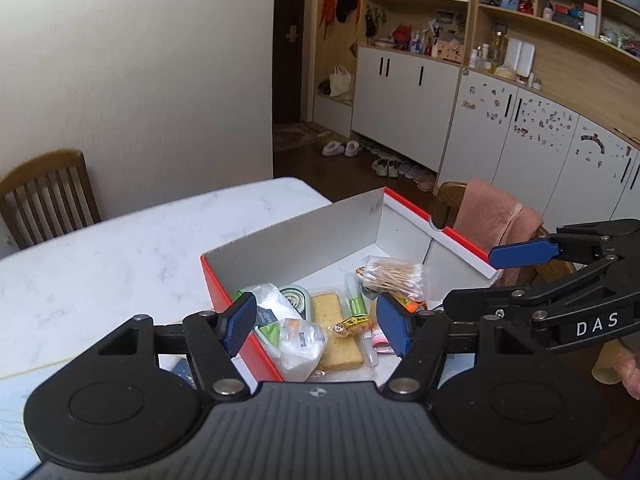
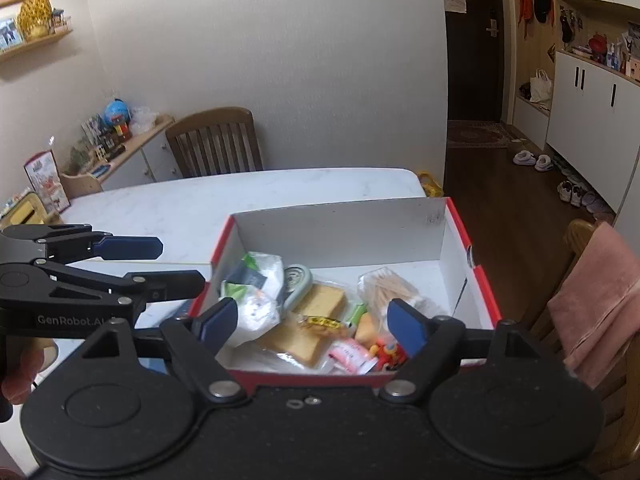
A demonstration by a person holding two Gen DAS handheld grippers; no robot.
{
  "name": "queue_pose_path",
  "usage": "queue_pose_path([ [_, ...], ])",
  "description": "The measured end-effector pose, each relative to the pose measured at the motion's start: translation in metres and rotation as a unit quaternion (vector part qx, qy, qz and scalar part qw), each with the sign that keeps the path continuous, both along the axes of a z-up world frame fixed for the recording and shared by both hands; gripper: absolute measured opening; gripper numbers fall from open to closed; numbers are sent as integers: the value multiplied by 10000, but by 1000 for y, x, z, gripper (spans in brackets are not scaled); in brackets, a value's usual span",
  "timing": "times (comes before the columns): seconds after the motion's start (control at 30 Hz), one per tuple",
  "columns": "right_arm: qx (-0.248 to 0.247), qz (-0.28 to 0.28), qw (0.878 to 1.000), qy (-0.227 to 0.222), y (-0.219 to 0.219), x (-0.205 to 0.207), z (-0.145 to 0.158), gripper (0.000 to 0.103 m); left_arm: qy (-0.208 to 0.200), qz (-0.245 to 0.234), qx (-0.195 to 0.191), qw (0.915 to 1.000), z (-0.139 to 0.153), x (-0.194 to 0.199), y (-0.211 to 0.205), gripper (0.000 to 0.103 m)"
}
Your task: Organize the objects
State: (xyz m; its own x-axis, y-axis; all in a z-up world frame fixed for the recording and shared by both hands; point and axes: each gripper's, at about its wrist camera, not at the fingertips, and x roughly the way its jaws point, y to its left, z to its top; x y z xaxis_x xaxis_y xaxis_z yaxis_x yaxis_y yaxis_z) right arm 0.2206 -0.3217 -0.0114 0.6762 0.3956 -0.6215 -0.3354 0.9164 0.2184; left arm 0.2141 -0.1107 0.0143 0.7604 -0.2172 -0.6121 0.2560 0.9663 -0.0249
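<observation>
Both hand-held grippers hang over the near end of the red box (image 1: 224, 280), and neither holds anything. On the left, the left hand-held gripper (image 1: 318, 326) has its blue pads spread apart, nothing between them; its left pad sits above the box's left wall and its right pad above the contents. Beyond it, in the box on the white marble desk (image 1: 120, 248), lie from left to right a white plastic bag (image 1: 296, 344), a green-rimmed case (image 1: 296, 298), wrapped slices of bread (image 1: 336, 332), a green tube (image 1: 356, 302) and a packet of cotton swabs (image 1: 394, 276). The far half of the box floor is bare. To the right, the right hand-held gripper (image 2: 310, 322) also stands wide apart and empty, above the same heap, with a small red toy (image 2: 390, 354) just inside its right pad. A chair draped with a pink towel (image 2: 600, 300) stands right of the box.
</observation>
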Motion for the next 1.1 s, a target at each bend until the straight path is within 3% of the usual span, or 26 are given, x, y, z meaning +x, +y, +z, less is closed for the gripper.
queue_pose_path([
  [0.03, 9, -21, 10000, -46, 0, -4, 0, 84, -30, 0, 13, 10000, 2, -3, 0, 67],
  [0.1, 17, -19, 9999, -121, 1, -12, 2, 86, -95, 10, 19, 10000, 4, -10, 0, 80],
  [0.27, -63, 50, 9995, -308, 5, -31, 6, 88, -147, 72, 3, 9999, 5, -20, 3, 83],
  [0.4, -128, 59, 9992, -382, 7, -41, 7, 89, -106, 77, -117, 9998, 5, -26, 8, 95],
  [1.1, 70, -35, 9993, -376, -1, -57, 8, 91, -11, 155, -195, 9997, 1, -45, 3, 98],
])
